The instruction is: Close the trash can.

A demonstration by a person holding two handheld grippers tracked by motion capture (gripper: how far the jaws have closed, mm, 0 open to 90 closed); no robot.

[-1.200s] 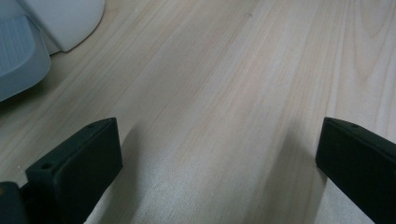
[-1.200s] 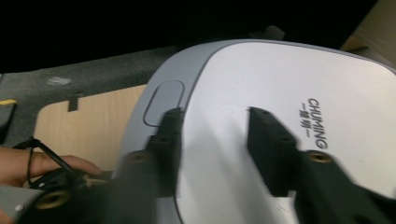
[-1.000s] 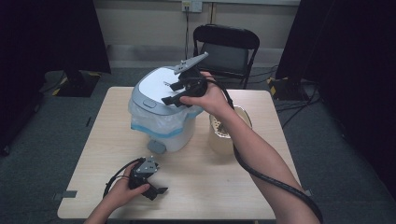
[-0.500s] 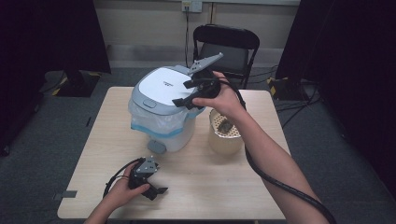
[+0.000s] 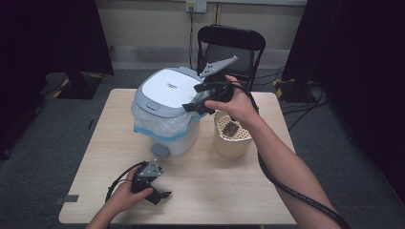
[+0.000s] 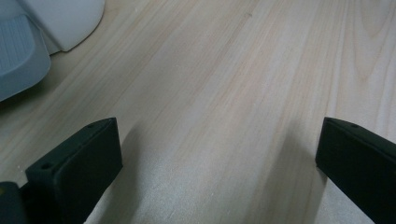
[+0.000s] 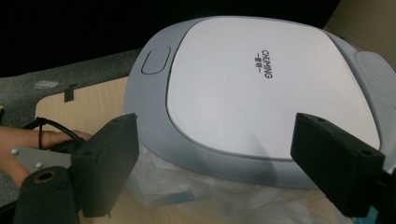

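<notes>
**High view: two open grippers flank a lidded bin**

High view finds my left gripper (image 5: 160, 194) resting on the wooden table (image 5: 229, 191), nearest me and in front of the white pedal bin (image 5: 167, 112), jaws spread wide and holding nothing. Left gripper view shows the bin's grey pedal (image 6: 21, 60) just beyond them. To the right of the bin stands a beige perforated basket (image 5: 232, 138) with a dark lump inside. My right gripper (image 5: 198, 98) hovers over the bin's closed lid (image 7: 261, 79), jaws wide apart, empty. Behind the bin stands a black chair (image 5: 231, 43).
</notes>
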